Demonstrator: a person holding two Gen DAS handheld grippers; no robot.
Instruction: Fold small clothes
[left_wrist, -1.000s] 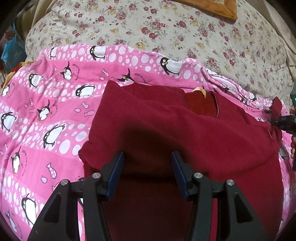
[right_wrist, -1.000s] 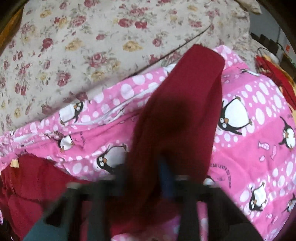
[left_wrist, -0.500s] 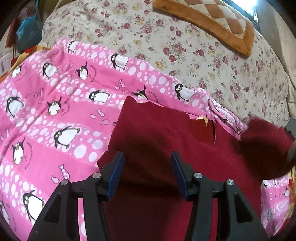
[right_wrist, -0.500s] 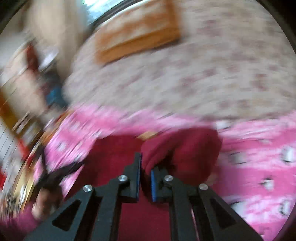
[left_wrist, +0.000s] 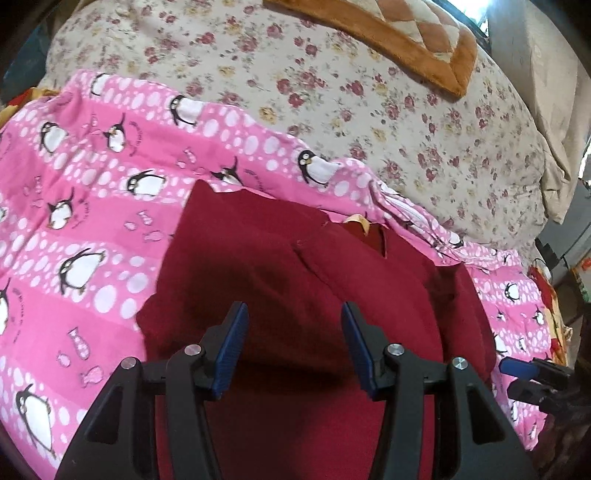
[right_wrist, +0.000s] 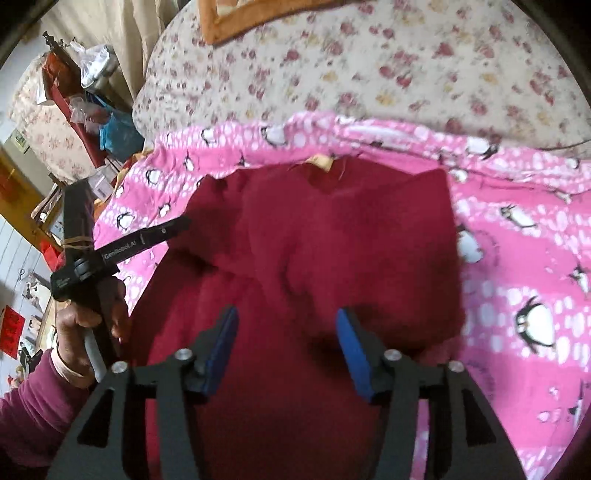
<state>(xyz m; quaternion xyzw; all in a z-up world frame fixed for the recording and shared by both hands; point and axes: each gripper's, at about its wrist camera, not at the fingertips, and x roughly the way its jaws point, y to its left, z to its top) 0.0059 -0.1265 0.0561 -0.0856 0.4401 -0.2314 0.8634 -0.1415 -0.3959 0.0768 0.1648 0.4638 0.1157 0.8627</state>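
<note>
1. We see a small dark red knit top (left_wrist: 295, 288) lying on a pink blanket printed with penguins and white dots (left_wrist: 92, 229), which is spread over a bed covered in a cream quilt with small red flowers (left_wrist: 369, 110).
2. In the right wrist view the same top (right_wrist: 332, 229) lies with its neckline away from us, a yellow label (right_wrist: 321, 161) showing at the collar, and its right sleeve folded in across the body.
3. Our left gripper (left_wrist: 293, 350) hangs over the near part of the top with its blue-padded jaws apart; no cloth is between them.
4. Our right gripper (right_wrist: 286, 349) has just been opening its jaws, and they now stand wide above the folded sleeve with nothing caught between the pads.
5. In the left wrist view the tips of the right gripper (left_wrist: 524, 376) show at the right edge, just beside the top's hem; whether they touch the blanket there we cannot tell.
6. In the right wrist view a hand (right_wrist: 88, 325) in a dark red sleeve (right_wrist: 29, 413) holds the handle of the left gripper (right_wrist: 162, 230), whose fingers reach over the left edge of the top.
7. An orange-bordered checked cushion (left_wrist: 406, 33) lies on the quilt beyond the blanket.
8. Cluttered furniture with bags and boxes (right_wrist: 85, 96) stands past the bed at the left of the right wrist view.
</note>
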